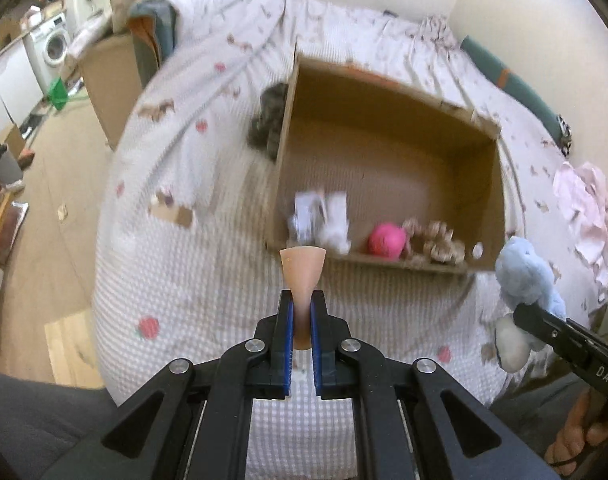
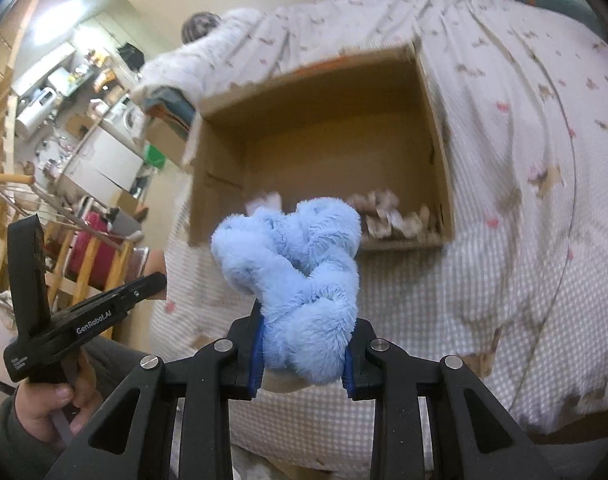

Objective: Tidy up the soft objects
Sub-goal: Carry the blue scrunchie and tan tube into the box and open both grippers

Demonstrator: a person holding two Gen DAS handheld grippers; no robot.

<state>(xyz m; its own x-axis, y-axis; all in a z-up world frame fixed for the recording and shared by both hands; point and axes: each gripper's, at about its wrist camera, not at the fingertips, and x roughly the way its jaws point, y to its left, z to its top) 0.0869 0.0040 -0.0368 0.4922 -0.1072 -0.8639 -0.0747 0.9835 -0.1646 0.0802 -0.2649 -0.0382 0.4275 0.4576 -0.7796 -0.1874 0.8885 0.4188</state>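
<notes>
An open cardboard box lies on the bed. Inside it lie a pink ball, a beige curly plush and a blurred white item. My left gripper is shut on a thin peach-coloured soft piece, held above the bed just before the box's near wall. My right gripper is shut on a fluffy light-blue plush toy, held in front of the box's near edge. A grey furry thing lies against the box's left wall.
The bed carries a white patterned cover. Pink cloth lies at the bed's right edge. Another cardboard box with folded fabric stands beyond the bed at left. A washing machine and wooden floor are farther left.
</notes>
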